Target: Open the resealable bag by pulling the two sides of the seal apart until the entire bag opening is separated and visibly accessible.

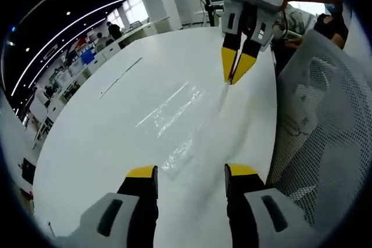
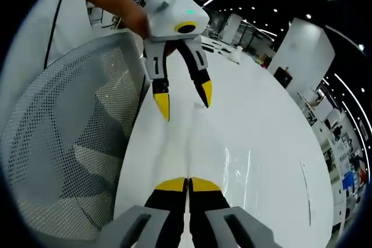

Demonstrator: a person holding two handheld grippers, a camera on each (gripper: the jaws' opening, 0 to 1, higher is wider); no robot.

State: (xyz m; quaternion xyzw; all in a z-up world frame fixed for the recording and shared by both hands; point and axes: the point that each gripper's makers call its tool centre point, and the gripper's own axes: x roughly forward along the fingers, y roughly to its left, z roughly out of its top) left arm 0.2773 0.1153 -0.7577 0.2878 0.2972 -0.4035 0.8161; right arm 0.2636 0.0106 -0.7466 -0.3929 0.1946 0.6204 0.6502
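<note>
Clear resealable bag [image 1: 177, 129], white table [image 1: 104, 137], no writing

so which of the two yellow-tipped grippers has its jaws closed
The right gripper: its yellow jaw tips meet at the edge of the clear plastic resealable bag on the white table. The left gripper has its jaws spread apart.

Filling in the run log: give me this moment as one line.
bag: clear, flat on white table | right hand-held gripper: shut on bag edge | left hand-held gripper: open, empty | seal: cannot tell
</note>
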